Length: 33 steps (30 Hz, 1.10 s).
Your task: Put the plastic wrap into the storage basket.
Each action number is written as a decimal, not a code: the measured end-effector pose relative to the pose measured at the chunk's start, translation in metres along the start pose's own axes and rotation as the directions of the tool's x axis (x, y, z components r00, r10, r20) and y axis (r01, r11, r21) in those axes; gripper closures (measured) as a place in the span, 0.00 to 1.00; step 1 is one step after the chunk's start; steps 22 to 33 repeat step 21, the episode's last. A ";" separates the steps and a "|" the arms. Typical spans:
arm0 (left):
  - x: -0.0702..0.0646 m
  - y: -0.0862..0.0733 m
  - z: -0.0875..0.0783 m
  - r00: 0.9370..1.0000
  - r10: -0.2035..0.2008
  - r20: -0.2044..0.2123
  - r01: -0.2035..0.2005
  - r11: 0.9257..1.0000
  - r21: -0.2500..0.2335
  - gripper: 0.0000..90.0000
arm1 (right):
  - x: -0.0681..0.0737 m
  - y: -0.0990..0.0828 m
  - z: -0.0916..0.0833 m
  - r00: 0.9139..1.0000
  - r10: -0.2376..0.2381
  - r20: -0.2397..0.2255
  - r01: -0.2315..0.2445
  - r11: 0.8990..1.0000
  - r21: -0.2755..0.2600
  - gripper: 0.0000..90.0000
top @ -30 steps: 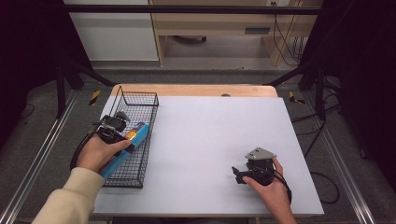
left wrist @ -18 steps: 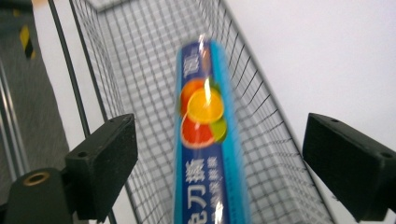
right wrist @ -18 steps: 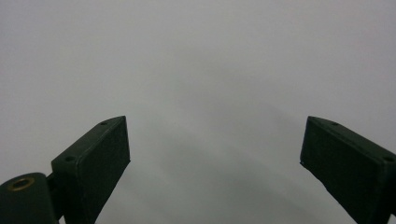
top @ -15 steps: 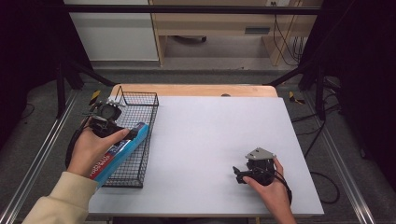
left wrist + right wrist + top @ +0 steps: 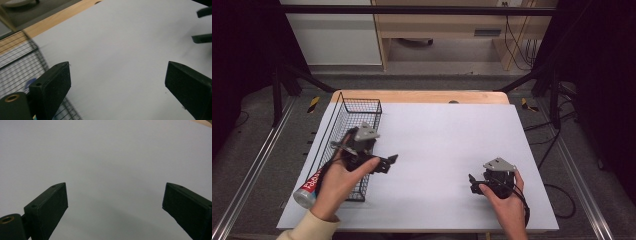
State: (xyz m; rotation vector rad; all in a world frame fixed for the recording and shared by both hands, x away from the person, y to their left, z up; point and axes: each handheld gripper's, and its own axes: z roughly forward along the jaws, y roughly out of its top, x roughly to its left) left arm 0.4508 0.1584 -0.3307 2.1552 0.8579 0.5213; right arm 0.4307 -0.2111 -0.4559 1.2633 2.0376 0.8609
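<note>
Toothpaste tube [image 5: 310, 186] lying in black wire basket [image 5: 362, 111] along the table's left edge, its capped end past the basket's near end, left gripper [image 5: 388, 164] spread wide just right of the basket, right gripper [image 5: 474, 183] spread near the front right corner, white tabletop [image 5: 442, 135], wooden far edge, grey floor beyond.

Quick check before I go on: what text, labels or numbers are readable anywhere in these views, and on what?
Toothpaste tube, lying in the wire basket with its near end sticking out: white lettering on a red band, too small and blurred to read.
Left gripper, right gripper, table: no text visible.
</note>
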 end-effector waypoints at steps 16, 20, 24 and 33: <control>-0.057 -0.049 0.077 0.994 0.079 0.071 -0.077 0.997 -0.026 0.08 | -0.005 -0.010 -0.013 0.992 0.096 0.080 -0.096 0.995 -0.009 0.09; -0.061 -0.066 0.086 0.995 0.080 0.054 -0.079 0.997 -0.016 0.09 | -0.005 -0.009 -0.006 0.993 0.089 0.075 -0.090 0.996 0.006 0.09; -0.061 -0.066 0.086 0.995 0.080 0.054 -0.079 0.997 -0.016 0.09 | -0.005 -0.009 -0.005 0.994 0.085 0.072 -0.085 0.996 0.006 0.09; -0.061 -0.066 0.086 0.995 0.080 0.054 -0.079 0.997 -0.016 0.09 | -0.005 -0.009 -0.005 0.994 0.085 0.072 -0.085 0.996 0.006 0.09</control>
